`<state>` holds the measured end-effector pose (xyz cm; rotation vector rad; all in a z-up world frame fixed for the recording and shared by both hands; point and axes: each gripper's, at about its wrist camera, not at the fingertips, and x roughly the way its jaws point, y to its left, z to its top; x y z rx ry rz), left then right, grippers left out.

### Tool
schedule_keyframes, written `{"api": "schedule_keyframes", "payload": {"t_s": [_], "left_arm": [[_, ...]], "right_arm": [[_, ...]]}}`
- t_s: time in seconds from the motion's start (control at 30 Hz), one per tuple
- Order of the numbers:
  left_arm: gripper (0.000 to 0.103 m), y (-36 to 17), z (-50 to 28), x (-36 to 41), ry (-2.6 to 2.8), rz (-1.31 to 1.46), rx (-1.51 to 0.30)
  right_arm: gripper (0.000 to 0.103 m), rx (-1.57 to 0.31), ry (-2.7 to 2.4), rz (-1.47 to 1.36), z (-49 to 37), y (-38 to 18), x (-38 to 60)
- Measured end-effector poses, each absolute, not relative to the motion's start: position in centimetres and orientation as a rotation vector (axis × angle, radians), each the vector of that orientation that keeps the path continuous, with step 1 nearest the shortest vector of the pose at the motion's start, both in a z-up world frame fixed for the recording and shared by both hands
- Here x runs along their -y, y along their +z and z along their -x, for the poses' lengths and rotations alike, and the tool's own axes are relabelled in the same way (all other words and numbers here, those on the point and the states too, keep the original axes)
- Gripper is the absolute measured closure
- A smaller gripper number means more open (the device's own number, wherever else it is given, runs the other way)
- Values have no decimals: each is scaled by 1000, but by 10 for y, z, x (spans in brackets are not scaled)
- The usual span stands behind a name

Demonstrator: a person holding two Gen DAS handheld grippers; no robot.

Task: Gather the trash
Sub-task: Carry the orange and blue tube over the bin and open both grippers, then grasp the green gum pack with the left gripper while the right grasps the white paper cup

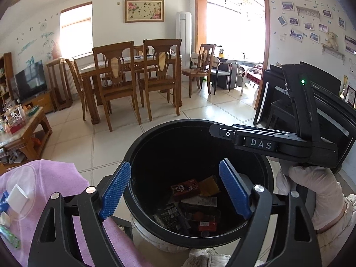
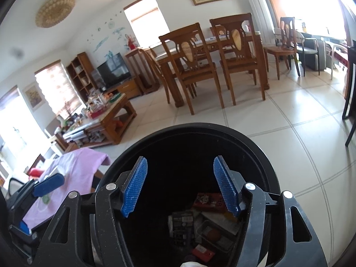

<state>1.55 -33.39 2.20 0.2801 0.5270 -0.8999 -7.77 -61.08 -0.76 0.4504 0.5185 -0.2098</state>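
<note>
With both my claws released over the bin [image 1: 138, 155], left claw [image 1: 175, 191] and right claw [image 2: 180, 187] gape empty above the trash [image 1: 195, 207] at its bottom: a red carton [image 1: 185, 189], flat wrappers, light and crushable, best pinched by an edge. More scraps lie left on the soft purple cloth [image 1: 62, 178]. Beyond, glossy tiles and stiff wooden chairs [image 1: 118, 82].

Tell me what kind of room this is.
Most likely a home's combined living and dining room: a wooden dining table with matching chairs, a television on a low cabinet, and a cluttered coffee table.
</note>
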Motion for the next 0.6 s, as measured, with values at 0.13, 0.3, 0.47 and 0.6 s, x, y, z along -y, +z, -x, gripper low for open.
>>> {"api": "schedule_keyframes", "payload": {"t_s": [0.13,0.3,0.47,0.6], "left_arm": [[19,27,-19,315,-868,-265,-524],[18,28,-29,279,-810,-256,-536],[18,28,-51,228,-705,-226,-561],[18,24,-70,182,-614,-188,-593]], "right_arm": [[31,-512,-188,-443,72,-1,597],[30,-507,-142,-418,57,10,569],[30,-517,-70,-384,32,21,528],[30,-530,-12,-354,11,28,494]]}}
